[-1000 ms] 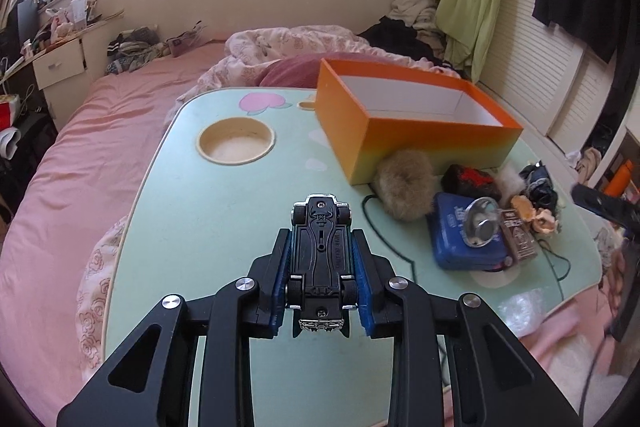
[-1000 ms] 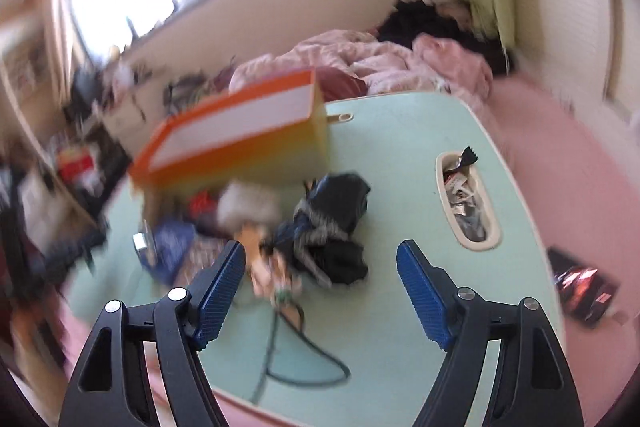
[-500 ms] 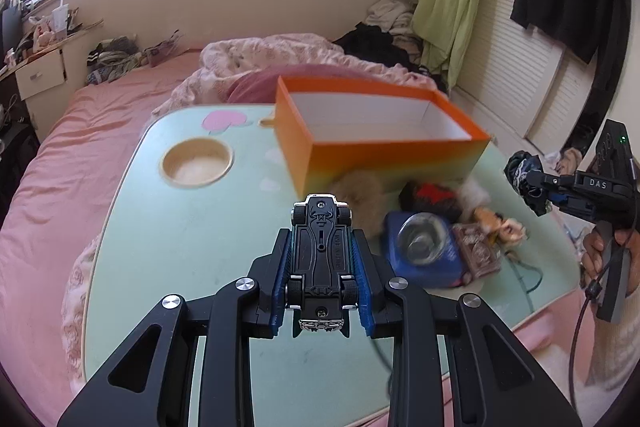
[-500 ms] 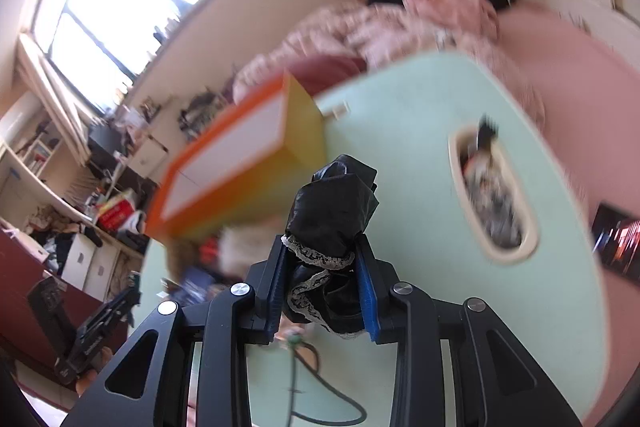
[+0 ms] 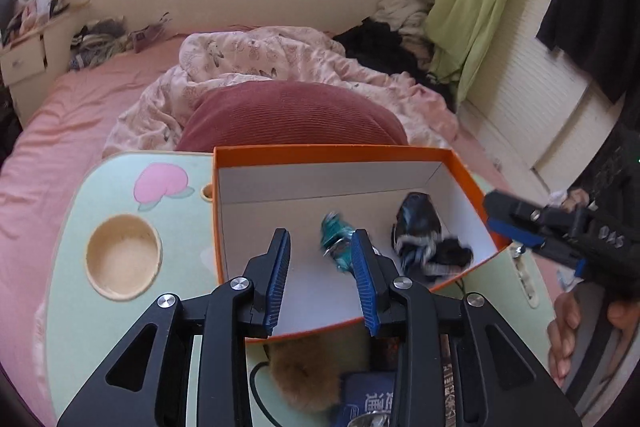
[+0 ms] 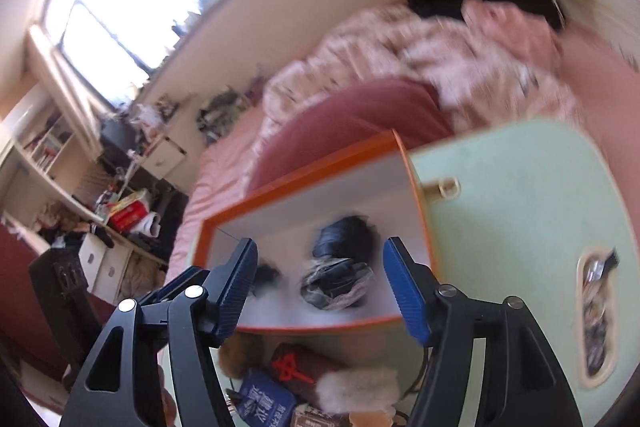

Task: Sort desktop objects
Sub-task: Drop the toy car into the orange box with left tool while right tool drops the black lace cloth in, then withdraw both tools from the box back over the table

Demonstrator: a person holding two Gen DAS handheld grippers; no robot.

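Note:
An orange box (image 5: 332, 150) with a white inside stands on the pale green table (image 5: 76, 219). My left gripper (image 5: 322, 277) is open and empty above the box's near side. A blurred teal toy car (image 5: 335, 241) lies in the box just beyond its fingers. A black lace-trimmed bundle (image 5: 420, 235) lies in the box at the right. My right gripper (image 6: 320, 287) is open and empty over the box (image 6: 304, 179), with the bundle (image 6: 340, 263) below it. The right gripper also shows at the right edge of the left wrist view (image 5: 532, 231).
Below the box lie a tan fur ball (image 5: 304, 371), a blue tin (image 5: 368, 399), a white puff (image 6: 356, 387), a dark item with a red knot (image 6: 288, 367) and a black cable. A round cup recess (image 5: 124, 257) sits at the table's left, a slot with clutter (image 6: 596, 311) at its right.
Both grippers moved over the box and opened. The toy car left my left gripper and the black bundle left my right gripper; both now lie in the box.

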